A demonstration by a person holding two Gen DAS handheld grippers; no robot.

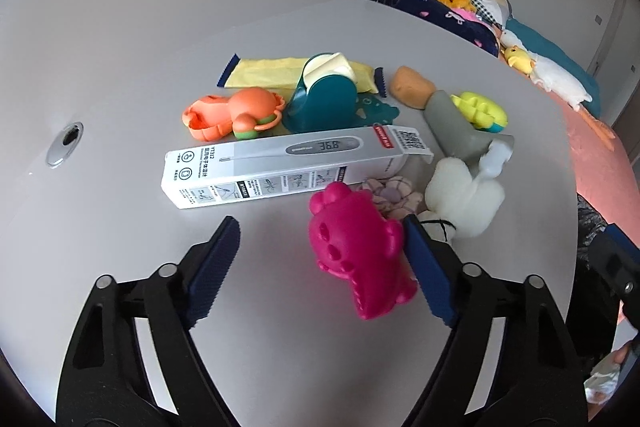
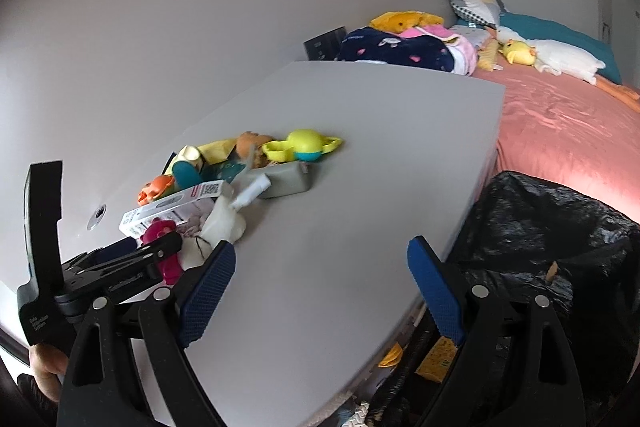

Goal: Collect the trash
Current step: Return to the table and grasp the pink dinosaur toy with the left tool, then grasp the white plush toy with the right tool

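A pile lies on the grey table point(image 1: 120, 227): a white thermometer box point(image 1: 280, 163), a yellow wrapper point(image 1: 272, 73), a teal tape dispenser point(image 1: 324, 95), an orange toy point(image 1: 232, 111), a white plush point(image 1: 464, 195) and a yellow-green toy point(image 1: 480, 107). My left gripper point(image 1: 322, 223) is open around a pink toy point(image 1: 360, 251). The toy rests against the right pad, and the left pad stands well clear of it. My right gripper point(image 2: 322, 245) is open over bare table near the front edge, with nothing between its fingers. A black trash bag point(image 2: 540, 227) gapes beside the table's right edge.
A round cable hole point(image 1: 66, 143) sits in the table at the left. A bed point(image 2: 560, 131) with a pink sheet, pillows and plush toys lies beyond the table's right side. A grey tube-like item point(image 1: 448, 123) and an orange lump point(image 1: 412, 87) lie in the pile.
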